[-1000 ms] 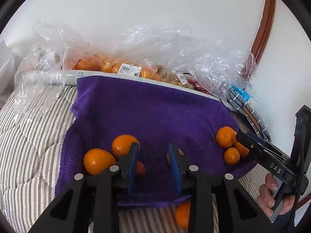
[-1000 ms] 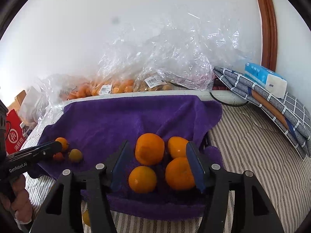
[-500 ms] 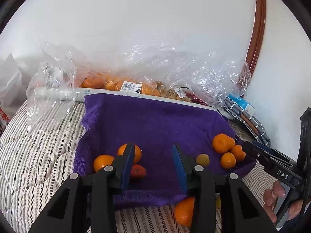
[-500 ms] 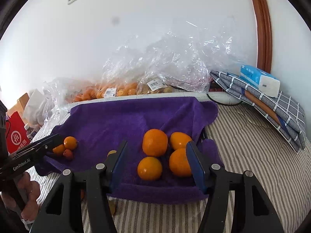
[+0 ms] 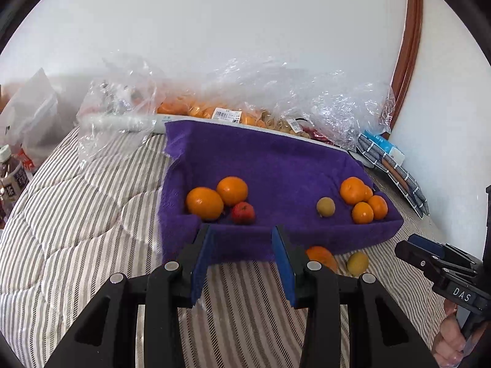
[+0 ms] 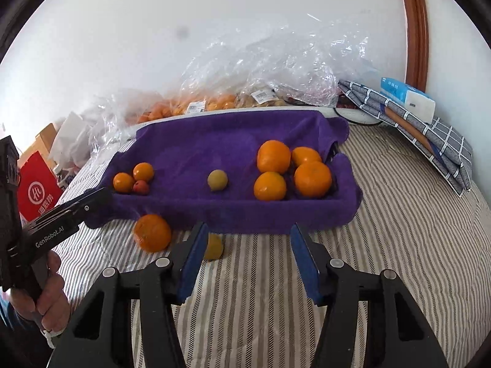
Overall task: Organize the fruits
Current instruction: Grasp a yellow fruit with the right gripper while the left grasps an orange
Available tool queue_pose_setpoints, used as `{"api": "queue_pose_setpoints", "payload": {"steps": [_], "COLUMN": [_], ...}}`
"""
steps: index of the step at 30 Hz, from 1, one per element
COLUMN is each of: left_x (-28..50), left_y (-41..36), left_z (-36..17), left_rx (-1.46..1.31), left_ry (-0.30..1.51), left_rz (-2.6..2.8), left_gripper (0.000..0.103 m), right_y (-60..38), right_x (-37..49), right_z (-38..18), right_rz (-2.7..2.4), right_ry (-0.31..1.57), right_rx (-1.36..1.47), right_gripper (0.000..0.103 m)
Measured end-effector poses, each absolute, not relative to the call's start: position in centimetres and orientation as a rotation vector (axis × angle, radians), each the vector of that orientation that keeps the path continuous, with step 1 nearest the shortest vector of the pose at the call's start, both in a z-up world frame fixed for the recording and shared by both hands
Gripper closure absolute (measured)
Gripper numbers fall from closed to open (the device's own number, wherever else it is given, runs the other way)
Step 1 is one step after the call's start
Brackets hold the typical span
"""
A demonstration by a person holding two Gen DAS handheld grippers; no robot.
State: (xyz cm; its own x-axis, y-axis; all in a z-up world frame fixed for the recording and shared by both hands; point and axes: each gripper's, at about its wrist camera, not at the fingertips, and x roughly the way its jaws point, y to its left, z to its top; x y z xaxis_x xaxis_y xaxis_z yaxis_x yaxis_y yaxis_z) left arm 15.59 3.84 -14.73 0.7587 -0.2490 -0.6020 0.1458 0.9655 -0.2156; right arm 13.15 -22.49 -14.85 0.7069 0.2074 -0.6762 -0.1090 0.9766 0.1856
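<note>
On the purple towel (image 6: 196,147), spread over a striped bed quilt (image 6: 399,214), the fruit lies in clusters. Four large oranges (image 6: 273,156) sit touching at its right end in the right wrist view. Two small oranges (image 6: 143,171) and a small red fruit (image 6: 141,187) huddle at its left end. A yellowish round fruit (image 6: 217,179) lies alone between the groups. Off the towel, on the quilt just beside its near edge, rest a loose orange (image 6: 152,232) and a second yellowish fruit (image 6: 213,247).

The left gripper (image 5: 242,245) hovers over the towel's near edge, fingers partly apart with nothing between them. The right gripper (image 6: 247,245) has wider fingers, closing at this moment, also empty. Clear plastic bags (image 6: 270,67) holding more fruit line the white wall behind.
</note>
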Motion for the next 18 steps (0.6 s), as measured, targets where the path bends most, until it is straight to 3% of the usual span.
{"api": "queue_pose_setpoints", "payload": {"steps": [5, 10, 18], "left_x": [13.9, 13.3, 14.1], "left_y": [5.8, 7.1, 6.8], "left_z": [-15.2, -15.7, -16.3], "left_rx": [-0.175, -0.212, -0.2], "left_ry": [0.705, 0.727, 0.777], "left_rz": [-0.167, -0.15, -0.148], "left_gripper": [0.065, 0.065, 0.062], "right_y": [-20.5, -19.5, -18.3], "right_x": [12.0, 12.0, 14.4], "right_z": [-15.8, -17.0, -17.5], "right_rz": [0.18, 0.212, 0.211], "right_ry": [0.809, 0.849, 0.859], "right_rx": [0.095, 0.1, 0.069], "right_gripper": [0.051, 0.062, 0.062]}}
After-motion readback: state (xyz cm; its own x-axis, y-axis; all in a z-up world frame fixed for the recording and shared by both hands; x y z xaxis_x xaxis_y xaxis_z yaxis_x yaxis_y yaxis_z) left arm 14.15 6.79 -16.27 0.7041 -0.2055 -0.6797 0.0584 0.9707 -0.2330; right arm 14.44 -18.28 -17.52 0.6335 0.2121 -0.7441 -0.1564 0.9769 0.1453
